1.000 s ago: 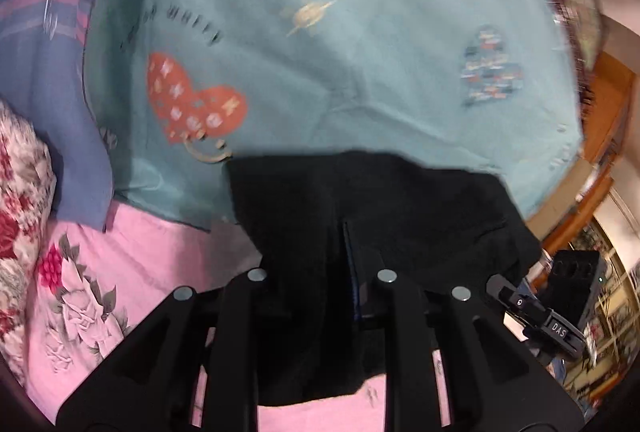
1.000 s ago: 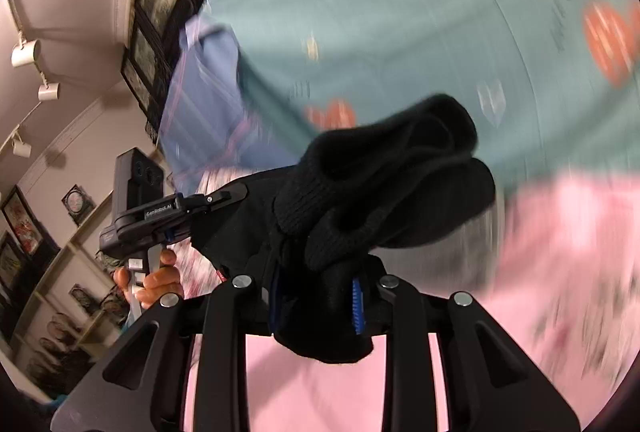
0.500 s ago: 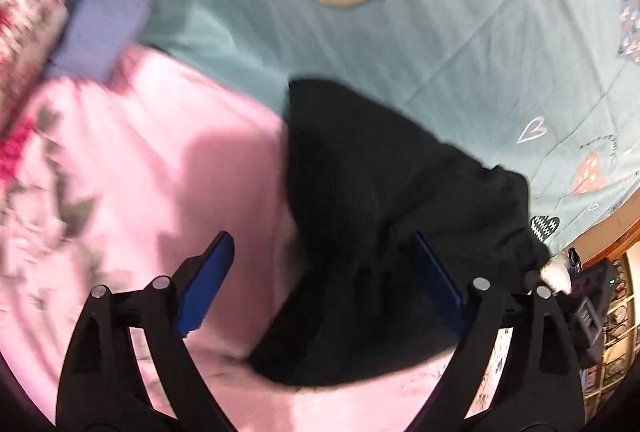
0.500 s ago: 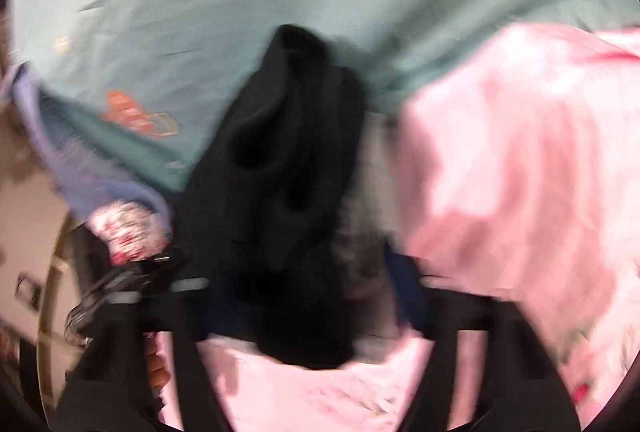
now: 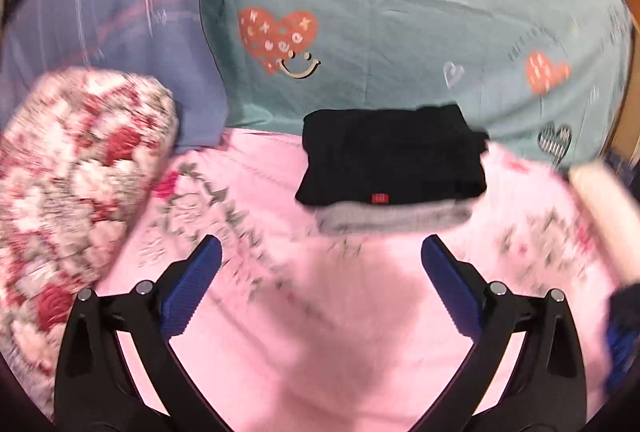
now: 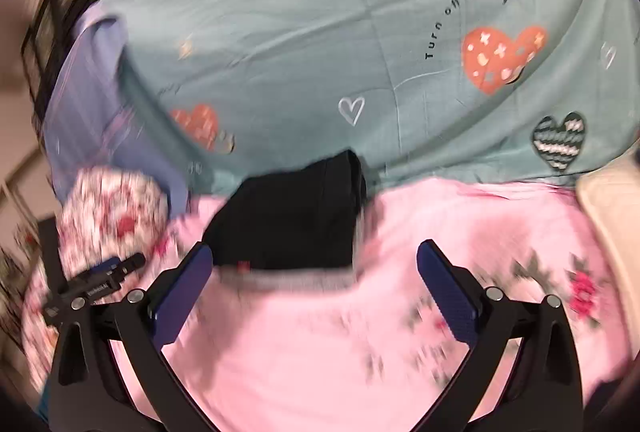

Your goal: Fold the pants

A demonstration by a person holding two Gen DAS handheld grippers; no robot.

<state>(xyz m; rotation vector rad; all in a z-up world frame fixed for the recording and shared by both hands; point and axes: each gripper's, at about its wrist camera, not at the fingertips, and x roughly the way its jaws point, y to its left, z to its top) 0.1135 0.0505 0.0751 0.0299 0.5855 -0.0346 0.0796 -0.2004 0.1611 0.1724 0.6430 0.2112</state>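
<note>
- Pink floral bedding (image 5: 320, 312) is spread beneath both grippers, bordered by a teal sheet (image 5: 400, 12).
- Folded black pants (image 5: 392, 156) are laid across that border.
- Left gripper (image 5: 320, 292) and right gripper (image 6: 314, 292) are held spread, gripping nothing.

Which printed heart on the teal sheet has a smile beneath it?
The large orange heart nearest the purple bedding; the other hearts lack a cream smile.

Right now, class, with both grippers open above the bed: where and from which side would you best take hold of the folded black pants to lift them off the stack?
Probably the folded black pants by their near edge, beside the small red tag, coming in low from the pink floral sheet side. That edge overhangs the grey folded garment beneath and faces the open left gripper.
</note>
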